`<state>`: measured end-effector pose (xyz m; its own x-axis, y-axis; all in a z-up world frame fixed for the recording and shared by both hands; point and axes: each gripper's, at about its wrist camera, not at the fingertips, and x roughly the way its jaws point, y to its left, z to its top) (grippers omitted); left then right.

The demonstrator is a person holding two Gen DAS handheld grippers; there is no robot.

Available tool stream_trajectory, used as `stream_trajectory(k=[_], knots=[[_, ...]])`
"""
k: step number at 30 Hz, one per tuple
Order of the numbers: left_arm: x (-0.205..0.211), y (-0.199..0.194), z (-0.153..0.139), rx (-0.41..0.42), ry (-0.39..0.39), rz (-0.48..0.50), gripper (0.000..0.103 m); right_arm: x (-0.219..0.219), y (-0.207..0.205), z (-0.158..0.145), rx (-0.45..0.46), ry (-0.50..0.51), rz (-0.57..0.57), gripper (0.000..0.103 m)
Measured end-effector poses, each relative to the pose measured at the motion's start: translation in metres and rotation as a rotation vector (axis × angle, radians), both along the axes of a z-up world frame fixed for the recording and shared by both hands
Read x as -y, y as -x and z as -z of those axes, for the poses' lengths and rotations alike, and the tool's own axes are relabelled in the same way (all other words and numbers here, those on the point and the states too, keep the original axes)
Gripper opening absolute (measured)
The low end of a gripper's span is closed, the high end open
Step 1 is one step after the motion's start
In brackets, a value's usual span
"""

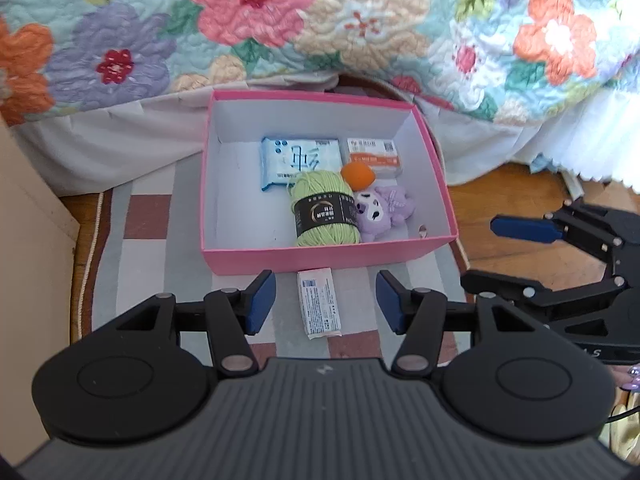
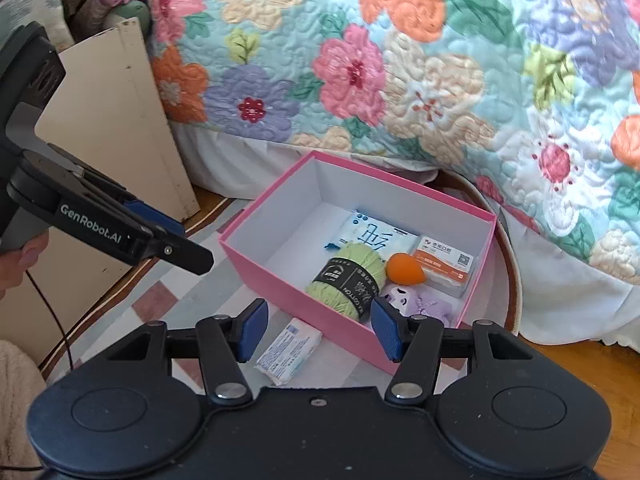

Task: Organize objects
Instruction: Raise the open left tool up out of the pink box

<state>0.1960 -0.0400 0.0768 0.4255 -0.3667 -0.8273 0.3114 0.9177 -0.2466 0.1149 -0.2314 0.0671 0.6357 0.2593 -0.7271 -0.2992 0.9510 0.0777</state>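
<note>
A pink box (image 1: 320, 258) (image 2: 276, 276) stands on a checked mat beside a bed. Inside it lie a green yarn skein (image 1: 324, 212) (image 2: 348, 280), a blue tissue pack (image 1: 296, 160) (image 2: 380, 236), an orange-and-white packet (image 1: 374, 154) (image 2: 444, 264), an orange sponge (image 1: 357, 174) (image 2: 404, 268) and a purple plush toy (image 1: 384, 208) (image 2: 424, 304). A small white packet (image 1: 320, 306) (image 2: 288, 352) lies on the mat just in front of the box. My left gripper (image 1: 325, 296) (image 2: 188, 252) hovers open above that packet, holding nothing. My right gripper (image 2: 318, 320) (image 1: 496, 256) is open too, raised near the box's front corner.
A floral quilt (image 1: 320, 20) hangs over the bed behind the box. A beige board (image 2: 112, 120) stands at the left of the mat (image 1: 152, 216). Wooden floor (image 1: 520, 184) lies to the right. A hand shows at the right gripper's handle.
</note>
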Motion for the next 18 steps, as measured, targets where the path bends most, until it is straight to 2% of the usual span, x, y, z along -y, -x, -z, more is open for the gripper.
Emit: stream_trajectory(k=[3, 7, 10, 14, 18], knots=[[-0.007, 0.013, -0.009, 0.04, 0.006, 0.006, 0.057, -0.004, 0.006, -0.005, -0.01, -0.008, -0.007, 0.069], [-0.013, 0.023, -0.009, 0.042, 0.008, 0.002, 0.057, -0.015, 0.014, -0.007, -0.018, 0.003, -0.028, 0.074], [-0.015, 0.028, -0.002, 0.039, -0.011, -0.009, 0.059, -0.025, 0.018, -0.005, -0.023, -0.014, -0.037, 0.079], [-0.023, 0.03, 0.013, 0.005, 0.012, -0.015, 0.059, -0.042, 0.022, 0.003, -0.034, 0.002, -0.066, 0.085], [-0.026, 0.032, 0.026, -0.01, 0.012, -0.008, 0.059, -0.053, 0.026, 0.013, -0.044, 0.009, -0.096, 0.085]])
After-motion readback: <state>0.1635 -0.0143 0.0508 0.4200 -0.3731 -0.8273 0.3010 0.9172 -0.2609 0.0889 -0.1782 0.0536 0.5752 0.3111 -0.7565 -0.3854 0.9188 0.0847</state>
